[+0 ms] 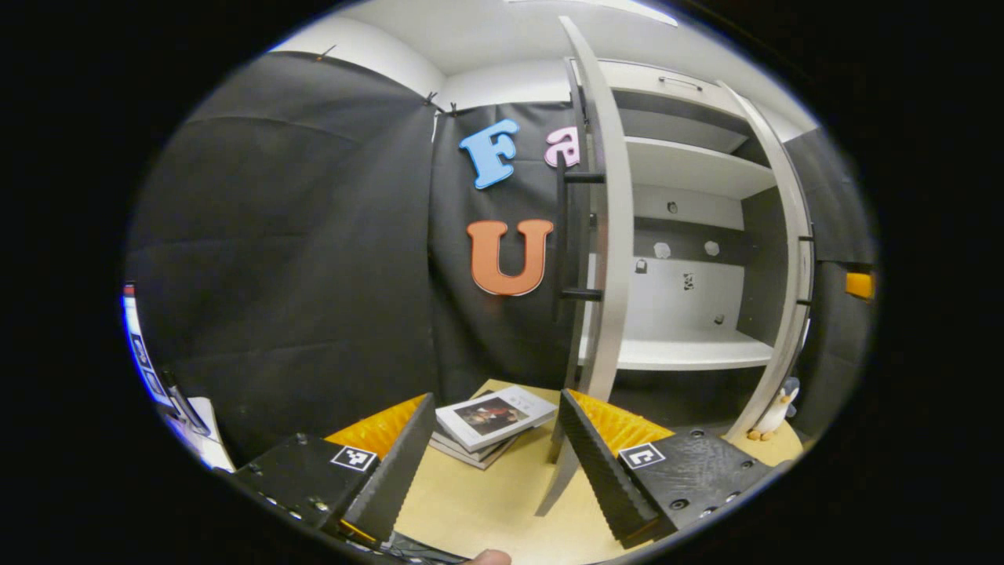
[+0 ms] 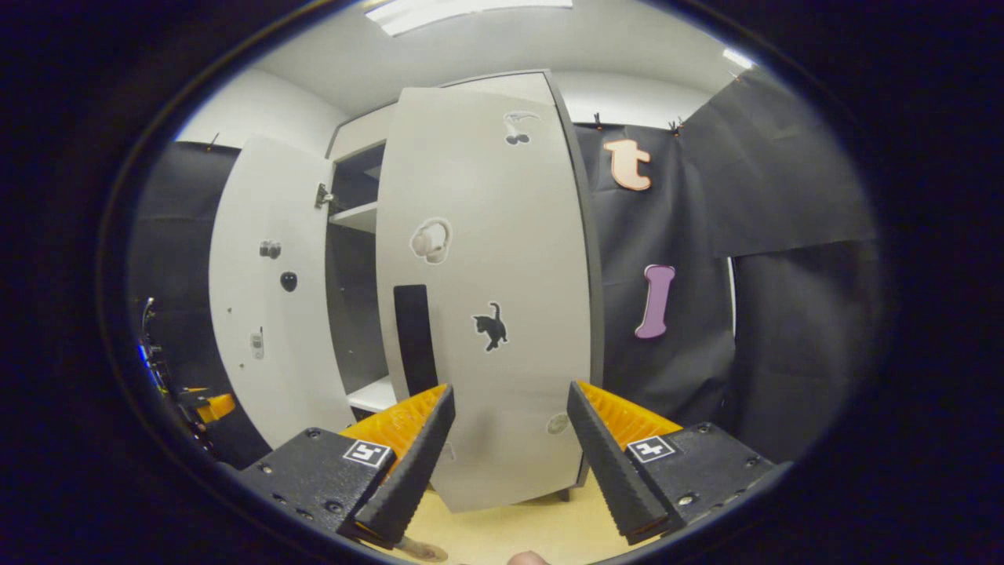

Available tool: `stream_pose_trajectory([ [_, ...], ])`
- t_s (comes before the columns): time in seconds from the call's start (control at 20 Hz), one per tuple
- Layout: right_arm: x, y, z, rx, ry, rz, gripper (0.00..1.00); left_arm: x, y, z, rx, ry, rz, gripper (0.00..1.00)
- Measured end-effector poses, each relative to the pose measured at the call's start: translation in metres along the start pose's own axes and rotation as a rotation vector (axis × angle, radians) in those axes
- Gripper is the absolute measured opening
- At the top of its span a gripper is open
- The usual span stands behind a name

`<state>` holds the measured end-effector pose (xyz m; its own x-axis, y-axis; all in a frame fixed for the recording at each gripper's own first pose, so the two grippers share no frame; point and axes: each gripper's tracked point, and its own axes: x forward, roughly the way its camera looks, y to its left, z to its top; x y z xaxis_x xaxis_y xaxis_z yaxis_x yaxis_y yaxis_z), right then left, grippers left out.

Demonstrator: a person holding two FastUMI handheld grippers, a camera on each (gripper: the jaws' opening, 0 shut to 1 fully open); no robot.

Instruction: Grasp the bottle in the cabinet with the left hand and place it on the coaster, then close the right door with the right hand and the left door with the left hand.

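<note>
The grey cabinet [image 1: 690, 353] stands ahead with both doors swung out. In the left gripper view its left door [image 1: 608, 235] is edge-on just right of my left gripper [image 1: 496, 397], which is open and holds nothing. The shelves seen there are bare. In the right gripper view the right door [image 2: 486, 314] shows its outer face with stickers and a black handle [image 2: 414, 337], half covering the opening. My right gripper [image 2: 510, 388] is open in front of that door's lower part, apart from it. The left door [image 2: 267, 314] stands wide open beyond.
A stack of books [image 1: 490, 424] lies on the wooden table [image 1: 486, 502] between my left fingers. A small penguin figure [image 1: 776, 408] stands by the right door's foot [image 1: 788, 314]. A brown round thing [image 2: 416, 551] lies at the table's near edge.
</note>
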<state>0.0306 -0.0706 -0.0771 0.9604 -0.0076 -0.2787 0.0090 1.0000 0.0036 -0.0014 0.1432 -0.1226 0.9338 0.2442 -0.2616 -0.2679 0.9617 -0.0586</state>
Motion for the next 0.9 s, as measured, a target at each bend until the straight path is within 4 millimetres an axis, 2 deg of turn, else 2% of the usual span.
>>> stream_pose_trajectory([
  [0.1, -0.011, -0.008, -0.007, -0.006, 0.008, -0.03, 0.95, 0.009, 0.007, 0.01, -0.005, -0.007, 0.006, 0.94],
  [0.15, -0.016, -0.012, -0.01, -0.01, 0.01, -0.04, 0.95, 0.013, 0.016, 0.011, 0.007, -0.001, 0.018, 0.97],
  [0.2, -0.021, -0.015, -0.014, -0.012, 0.014, -0.046, 0.95, 0.018, 0.019, 0.012, 0.013, 0.007, 0.02, 0.92],
  [0.25, -0.025, -0.02, -0.018, -0.013, 0.025, -0.058, 0.95, 0.021, 0.02, 0.015, 0.012, 0.01, 0.018, 0.92],
  [0.35, -0.033, -0.03, -0.023, -0.018, 0.038, -0.082, 0.95, 0.026, 0.022, 0.028, 0.006, 0.002, 0.01, 1.0],
  [0.45, -0.042, -0.036, -0.025, -0.022, 0.039, -0.099, 0.95, 0.033, 0.025, 0.037, 0.005, -0.001, 0.011, 0.96],
  [0.55, -0.047, -0.04, -0.024, -0.025, 0.035, -0.107, 0.95, 0.04, 0.026, 0.04, -0.029, 0.019, 0.007, 0.96],
  [0.6, -0.049, -0.043, -0.025, -0.029, 0.036, -0.11, 0.95, 0.041, 0.026, 0.045, -0.048, 0.018, 0.003, 1.0],
  [0.7, -0.052, -0.05, -0.03, -0.03, 0.054, -0.124, 0.95, 0.047, 0.029, 0.056, -0.059, 0.002, 0.0, 1.0],
  [0.8, -0.054, -0.053, -0.03, -0.027, 0.061, -0.123, 0.95, 0.049, 0.029, 0.061, -0.052, -0.003, -0.009, 0.92],
  [0.85, -0.055, -0.054, -0.029, -0.03, 0.06, -0.121, 0.95, 0.049, 0.027, 0.063, -0.046, -0.003, -0.02, 0.92],
  [0.9, -0.056, -0.054, -0.029, -0.035, 0.058, -0.121, 0.95, 0.049, 0.024, 0.068, -0.044, -0.011, -0.032, 0.96],
])
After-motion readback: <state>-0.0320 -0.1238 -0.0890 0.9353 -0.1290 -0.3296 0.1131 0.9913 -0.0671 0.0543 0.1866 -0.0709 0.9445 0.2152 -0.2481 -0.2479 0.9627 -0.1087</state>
